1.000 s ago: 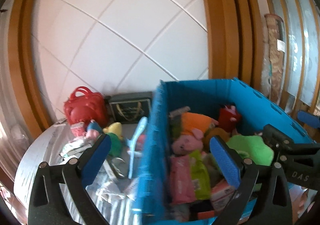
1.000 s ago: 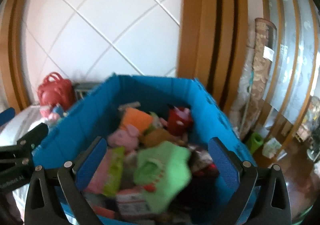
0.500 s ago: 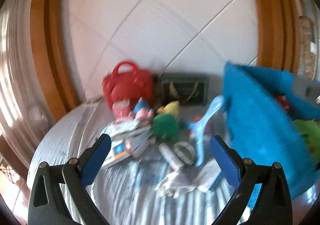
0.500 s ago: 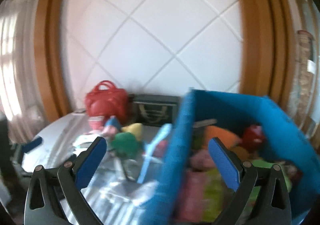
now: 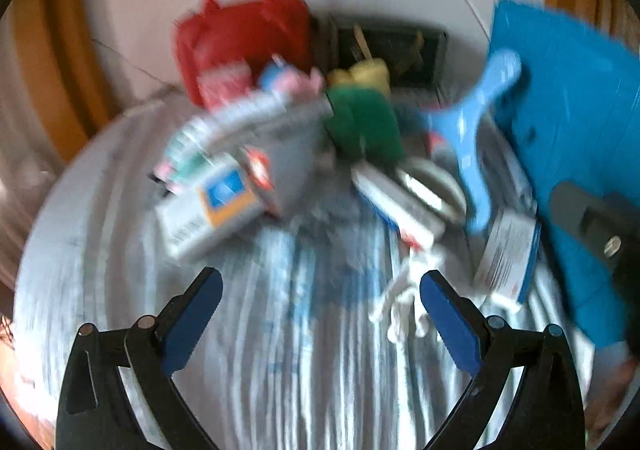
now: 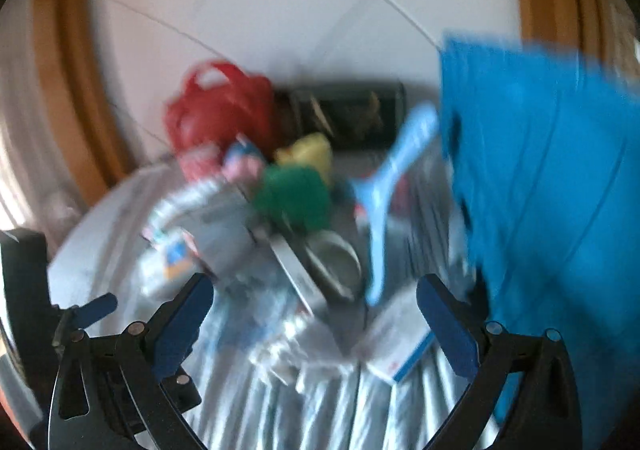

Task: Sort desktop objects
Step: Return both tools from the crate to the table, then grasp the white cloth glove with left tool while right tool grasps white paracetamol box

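Both views are motion-blurred. A heap of small objects lies on a striped cloth: a red handbag (image 5: pixel 240 38), a green plush (image 5: pixel 364 126), a yellow toy (image 5: pixel 370 74), a white and blue box (image 5: pixel 216 206), a light blue hanger (image 5: pixel 472 154), a tape roll (image 5: pixel 430 190) and a white carton (image 5: pixel 506 254). My left gripper (image 5: pixel 320 310) is open and empty, in front of the heap. My right gripper (image 6: pixel 316 314) is open and empty too, over a white carton (image 6: pixel 394 342). The blue bin (image 6: pixel 548 210) stands to the right.
A dark framed box (image 5: pixel 384 50) leans against the white tiled wall behind the heap. The round table's edge (image 5: pixel 36 234) curves at the left. Wooden frames flank the wall. Bare striped cloth (image 5: pixel 300 370) lies in front of the heap. The other gripper's body (image 6: pixel 24 290) shows at the left.
Both grippers have swung left from over the blue bin toward the heap on the cloth and dipped lower. Both stay open and empty.
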